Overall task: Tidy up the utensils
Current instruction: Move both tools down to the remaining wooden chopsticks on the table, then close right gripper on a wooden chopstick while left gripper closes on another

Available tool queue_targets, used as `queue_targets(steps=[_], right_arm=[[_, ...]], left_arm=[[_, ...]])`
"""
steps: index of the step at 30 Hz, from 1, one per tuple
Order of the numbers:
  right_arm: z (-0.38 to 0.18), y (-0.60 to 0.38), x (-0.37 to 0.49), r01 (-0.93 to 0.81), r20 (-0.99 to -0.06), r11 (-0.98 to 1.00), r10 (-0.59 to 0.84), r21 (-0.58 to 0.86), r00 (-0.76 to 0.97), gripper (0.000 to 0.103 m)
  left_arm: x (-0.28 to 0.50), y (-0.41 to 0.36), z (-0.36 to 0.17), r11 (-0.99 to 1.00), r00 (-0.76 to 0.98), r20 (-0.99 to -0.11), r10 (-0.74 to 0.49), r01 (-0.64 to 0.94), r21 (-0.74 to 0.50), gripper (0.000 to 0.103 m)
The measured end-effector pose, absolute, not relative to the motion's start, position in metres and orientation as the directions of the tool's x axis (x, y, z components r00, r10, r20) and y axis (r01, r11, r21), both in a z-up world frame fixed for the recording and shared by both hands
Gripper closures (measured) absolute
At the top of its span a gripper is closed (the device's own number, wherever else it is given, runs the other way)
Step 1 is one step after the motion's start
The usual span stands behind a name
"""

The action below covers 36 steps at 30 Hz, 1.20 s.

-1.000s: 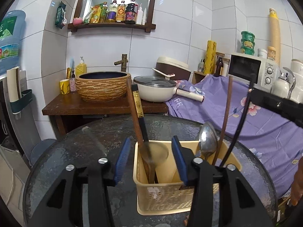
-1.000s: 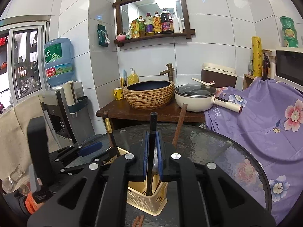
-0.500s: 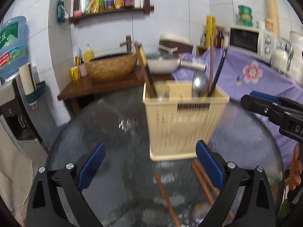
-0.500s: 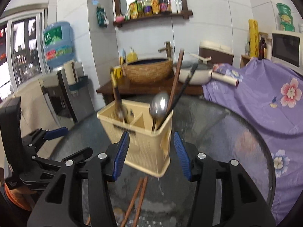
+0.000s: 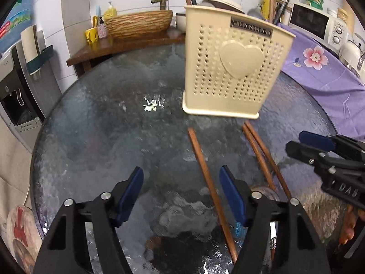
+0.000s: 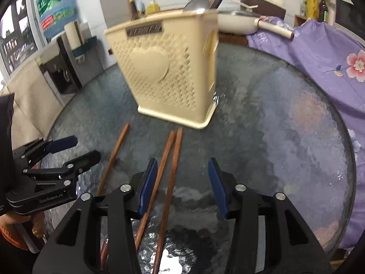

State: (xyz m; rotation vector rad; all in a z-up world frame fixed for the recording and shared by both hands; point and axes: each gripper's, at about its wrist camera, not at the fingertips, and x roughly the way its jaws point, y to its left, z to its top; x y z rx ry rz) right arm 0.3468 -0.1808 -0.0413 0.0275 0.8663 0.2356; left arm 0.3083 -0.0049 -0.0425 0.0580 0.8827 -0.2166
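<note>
A cream perforated plastic utensil caddy with a raised heart on its side stands upright on the round dark textured-glass table. Handles and a metal spoon bowl stick up out of its top.

On the glass just in front of the caddy's base lie three long brown wooden chopsticks. A single one lies to the left of the caddy's front corner, apart from the other two; the pair lies side by side, nearly touching each other, their far tips close to the caddy's base.

The left gripper hangs low over the table in front of the caddy, its blue-padded jaws closing but still apart and empty; the single chopstick runs under the gap near the right pad, untouched as far as can be seen.

The right gripper hovers over the pair, jaws also closing and holding nothing; the two sticks pass beneath the gap, close to its left pad.
</note>
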Motion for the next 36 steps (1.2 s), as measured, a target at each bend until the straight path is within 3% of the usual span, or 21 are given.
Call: queue_targets(steps=[5,15,23,36], right_arm=[[-0.051,-0.173,0.345,-0.199,-0.775,0.975,0.203,0.102,0.599,0.066],[-0.063,-0.161,0.350,-0.205,-0.814,0.976,0.178,0.075,0.552,0.077],[-0.069,-0.153,0.360,-0.207,-0.829,0.977,0.150,0.043,0.538,0.080],[-0.068,-0.145,0.384,-0.203,-0.835,0.979,0.123,0.014,0.536,0.081]], left_arm=[[0.304,-0.013,-0.051,0.972,0.581,-0.794,-0.177,0.230,-0.049,0.048],[0.307,-0.028,-0.059,0.968,0.545,-0.821,-0.170,0.248,-0.036,0.054],[0.313,-0.030,-0.061,0.972,0.553,-0.822,-0.134,0.234,-0.001,0.062],[0.342,-0.033,-0.060,0.975,0.550,-0.827,-0.117,0.222,0.009,0.065]])
